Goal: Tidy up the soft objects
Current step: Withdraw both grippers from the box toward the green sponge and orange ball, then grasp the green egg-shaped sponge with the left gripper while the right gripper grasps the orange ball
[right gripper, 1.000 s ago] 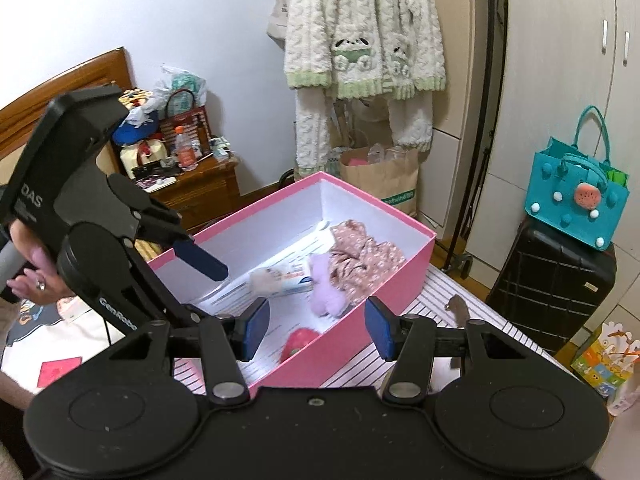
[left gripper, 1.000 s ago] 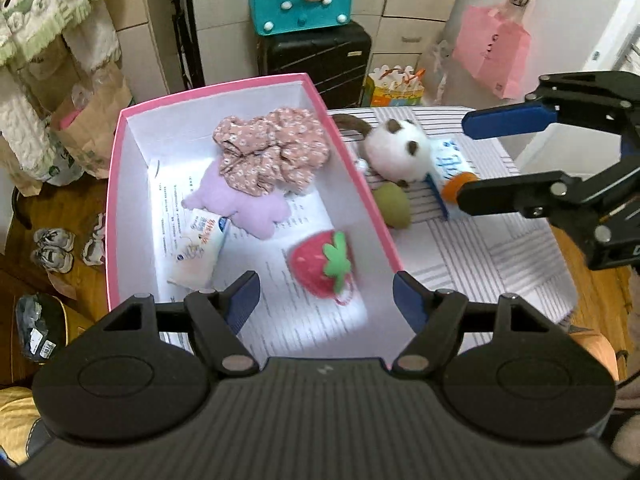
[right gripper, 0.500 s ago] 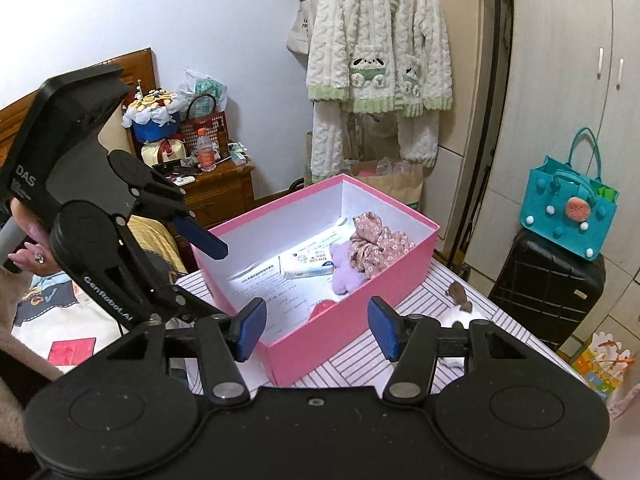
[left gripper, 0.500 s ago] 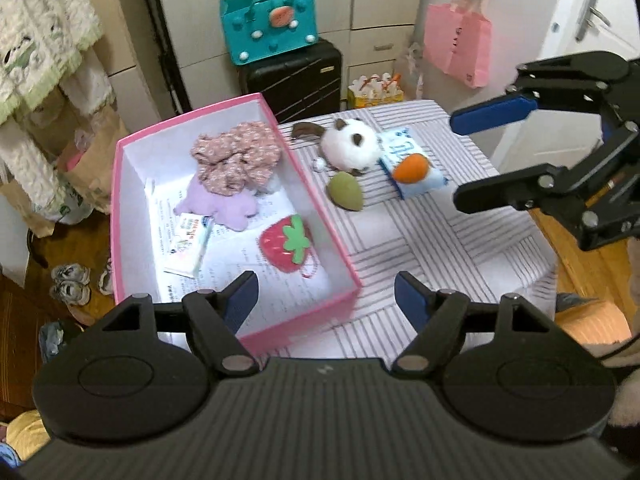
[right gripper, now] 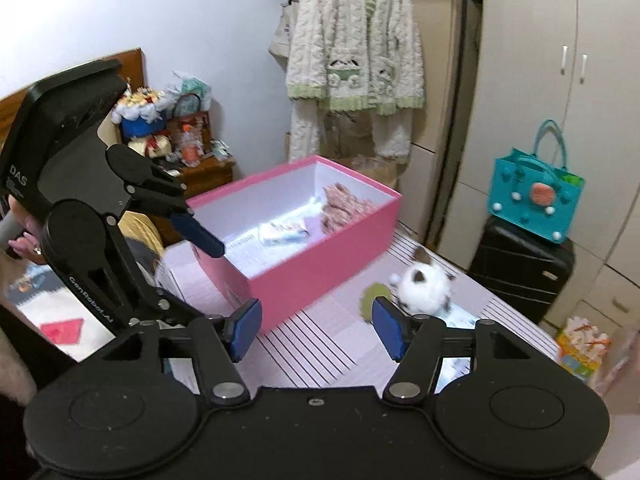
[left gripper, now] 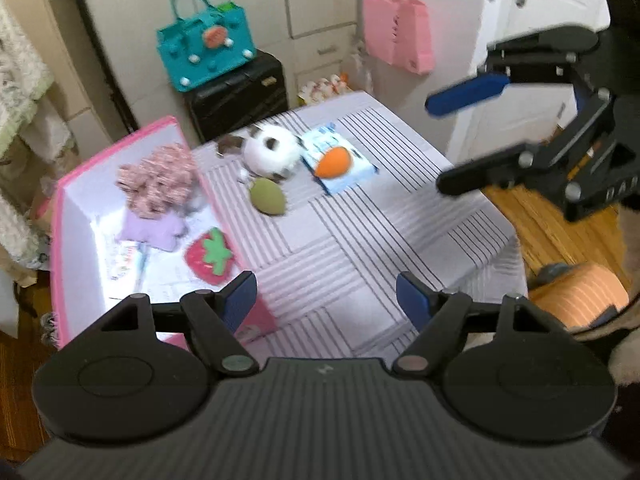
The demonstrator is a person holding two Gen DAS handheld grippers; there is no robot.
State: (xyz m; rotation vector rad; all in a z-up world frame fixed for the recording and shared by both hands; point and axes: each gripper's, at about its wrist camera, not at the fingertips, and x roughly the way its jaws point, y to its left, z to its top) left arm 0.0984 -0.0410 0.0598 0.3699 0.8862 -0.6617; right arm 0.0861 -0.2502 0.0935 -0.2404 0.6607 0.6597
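Your left gripper (left gripper: 326,294) hangs with its blue-padded jaws spread wide and nothing between them, above the near edge of the striped tablecloth (left gripper: 360,240). Your right gripper (right gripper: 316,330) is spread just as wide and equally bare, over the same cloth.

Just left of your left jaws sits the pink box (left gripper: 60,216), a stiff rectangular carton with white inner walls and printed paper on its floor. Inside, nearest you, lies a flat red strawberry plush (left gripper: 208,256), then a lilac plush (left gripper: 154,228) and a crumpled floral scrunchie (left gripper: 160,178); a small packet (left gripper: 124,258) beside them is too blurred to read.

Farther along the cloth, outside the box, an olive-green oval plush (left gripper: 268,198) touches a round white fluffy toy (left gripper: 272,150) with brown patches. Just right of those, an orange plush (left gripper: 334,162) rests on a blue tissue pack (left gripper: 340,160).

Beyond the table stand a black suitcase (left gripper: 240,96) topped by a teal bag (left gripper: 204,52), and a pink bag (left gripper: 398,36) hangs by the door. Motion blur softens most edges.
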